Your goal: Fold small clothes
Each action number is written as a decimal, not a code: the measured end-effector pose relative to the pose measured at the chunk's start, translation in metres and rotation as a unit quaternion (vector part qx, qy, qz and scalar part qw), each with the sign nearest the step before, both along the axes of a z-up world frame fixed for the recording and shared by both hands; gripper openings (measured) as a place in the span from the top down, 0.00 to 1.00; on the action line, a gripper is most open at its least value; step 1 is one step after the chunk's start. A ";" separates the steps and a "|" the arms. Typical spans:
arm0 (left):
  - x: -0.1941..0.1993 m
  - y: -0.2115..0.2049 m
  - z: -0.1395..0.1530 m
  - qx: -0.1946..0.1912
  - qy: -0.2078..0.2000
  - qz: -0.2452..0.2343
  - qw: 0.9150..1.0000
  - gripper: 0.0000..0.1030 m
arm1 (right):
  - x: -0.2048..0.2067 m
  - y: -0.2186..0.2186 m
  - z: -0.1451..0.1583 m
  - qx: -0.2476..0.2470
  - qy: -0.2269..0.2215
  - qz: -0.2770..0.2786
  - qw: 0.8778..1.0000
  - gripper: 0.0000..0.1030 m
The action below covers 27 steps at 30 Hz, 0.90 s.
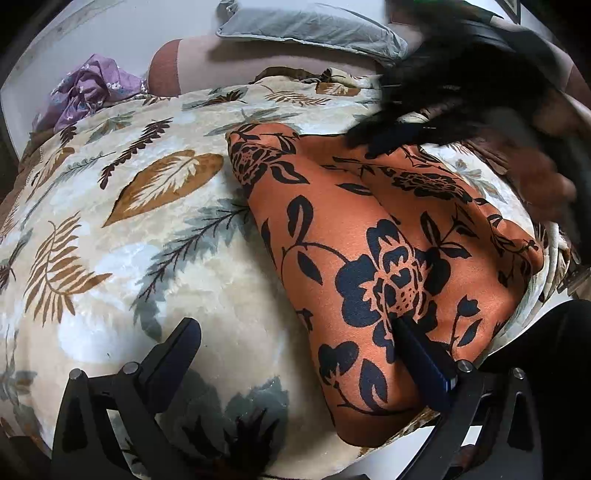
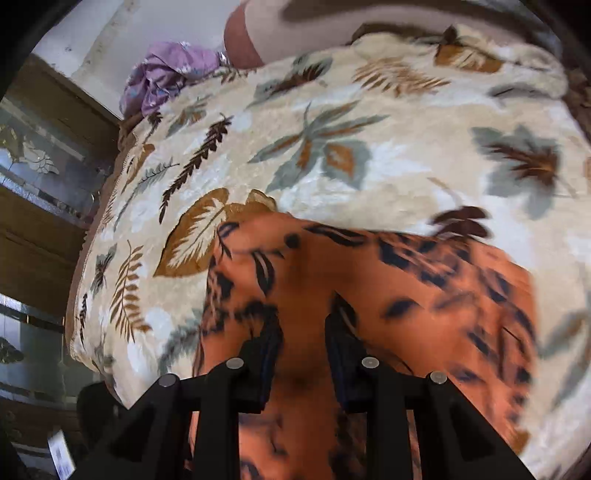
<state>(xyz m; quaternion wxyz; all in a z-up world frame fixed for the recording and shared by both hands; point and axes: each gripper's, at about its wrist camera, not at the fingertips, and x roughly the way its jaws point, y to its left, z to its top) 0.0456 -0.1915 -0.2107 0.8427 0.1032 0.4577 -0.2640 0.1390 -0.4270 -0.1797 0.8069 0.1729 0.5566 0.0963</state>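
Observation:
An orange garment with a black flower print (image 1: 369, 236) lies on a cream blanket with leaf patterns (image 1: 129, 221). My left gripper (image 1: 295, 325) is open; one finger (image 1: 417, 350) rests on the garment's near part, the other (image 1: 177, 350) stands over the blanket. In the right wrist view the same garment (image 2: 424, 295) is blurred and fills the lower middle. My right gripper (image 2: 304, 328) stands over it with a narrow gap between its fingers; whether cloth is pinched I cannot tell. The right gripper and the hand holding it show blurred at the upper right of the left wrist view (image 1: 480, 92).
A crumpled purple cloth (image 1: 88, 88) lies at the blanket's far left edge. A grey pillow (image 1: 306, 26) and a pink bolster (image 1: 166, 70) lie at the back by the wall. Wooden furniture with glass panels (image 2: 44, 166) stands to the left of the bed.

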 end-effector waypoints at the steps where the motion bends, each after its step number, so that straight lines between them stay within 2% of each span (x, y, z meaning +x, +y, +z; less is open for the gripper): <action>1: -0.001 -0.001 0.001 0.003 -0.002 0.000 1.000 0.00 | -0.011 -0.007 0.004 0.004 -0.005 -0.004 1.000 0.72; 4: -0.005 -0.004 0.002 0.012 -0.008 0.003 1.000 0.00 | -0.042 -0.018 0.006 -0.015 -0.009 -0.007 1.000 0.72; 7: -0.006 -0.007 0.003 0.021 -0.012 0.004 1.000 0.00 | -0.060 -0.023 -0.019 -0.010 0.015 -0.007 1.000 0.70; 10: -0.007 -0.009 0.005 0.030 -0.015 0.005 0.999 0.00 | -0.065 -0.031 -0.032 0.021 -0.010 -0.023 0.999 0.70; 12: -0.006 -0.008 0.009 0.034 -0.014 0.003 0.999 0.00 | -0.066 -0.038 -0.024 0.041 -0.014 -0.031 0.999 0.70; 14: -0.003 -0.008 0.017 0.036 -0.016 -0.009 0.999 0.00 | -0.076 -0.052 -0.009 0.044 -0.051 -0.050 0.997 0.70; 15: 0.000 -0.007 0.023 0.035 -0.018 -0.016 0.999 0.00 | -0.083 -0.064 -0.003 0.042 -0.070 -0.069 0.994 0.65; 16: 0.004 -0.004 0.034 0.019 -0.024 -0.023 0.999 0.00 | -0.089 -0.076 -0.001 0.051 -0.080 -0.087 0.992 0.39; 17: 0.008 0.000 0.042 0.002 -0.029 -0.021 0.999 0.00 | -0.100 -0.097 -0.001 0.081 -0.091 -0.117 0.986 0.24; 18: 0.013 0.005 0.049 -0.016 -0.031 -0.018 0.999 0.00 | -0.108 -0.110 -0.003 0.100 -0.097 -0.139 0.980 0.12; 19: 0.022 0.009 0.055 -0.035 -0.024 -0.014 0.999 0.00 | -0.117 -0.128 -0.008 0.124 -0.099 -0.169 0.973 0.12; 21: 0.045 0.011 0.055 -0.058 0.019 -0.012 0.998 0.00 | -0.127 -0.154 -0.019 0.167 -0.088 -0.202 0.961 0.12; 22: 0.062 0.008 0.043 -0.064 0.071 -0.020 0.995 0.00 | -0.128 -0.159 -0.025 0.183 -0.080 -0.207 0.958 0.12; 25: 0.086 0.001 0.008 -0.080 0.158 -0.034 0.984 0.00 | -0.120 -0.166 -0.051 0.231 -0.028 -0.207 0.950 0.12; 27: 0.091 0.003 -0.007 -0.125 0.193 -0.033 0.973 0.00 | -0.111 -0.163 -0.063 0.258 -0.009 -0.195 0.946 0.12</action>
